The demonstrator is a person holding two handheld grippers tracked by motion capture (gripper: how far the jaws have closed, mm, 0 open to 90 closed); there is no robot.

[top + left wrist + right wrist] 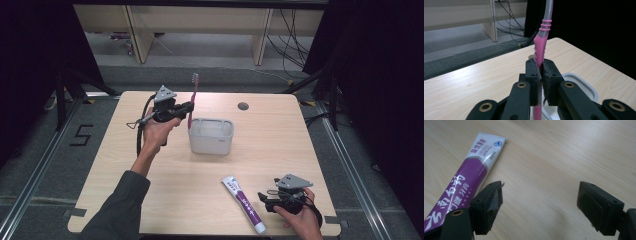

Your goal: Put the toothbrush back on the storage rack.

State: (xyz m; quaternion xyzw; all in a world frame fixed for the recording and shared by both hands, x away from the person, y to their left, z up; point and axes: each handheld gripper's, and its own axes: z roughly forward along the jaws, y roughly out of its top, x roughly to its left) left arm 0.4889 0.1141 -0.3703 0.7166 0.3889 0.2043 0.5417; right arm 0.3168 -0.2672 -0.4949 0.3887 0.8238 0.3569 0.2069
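Beside the tub (210, 135), left gripper (188, 108) holds toothbrush (192, 97) upright, bristles up.

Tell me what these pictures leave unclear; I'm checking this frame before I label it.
- Toothbrush head: cut off by the top edge in the left gripper view; bristles too small in the high view.
- Inside of the tub: its frosted walls blur any contents in the high view.
- Toothpaste cap end: hidden behind the right claw in the right gripper view.
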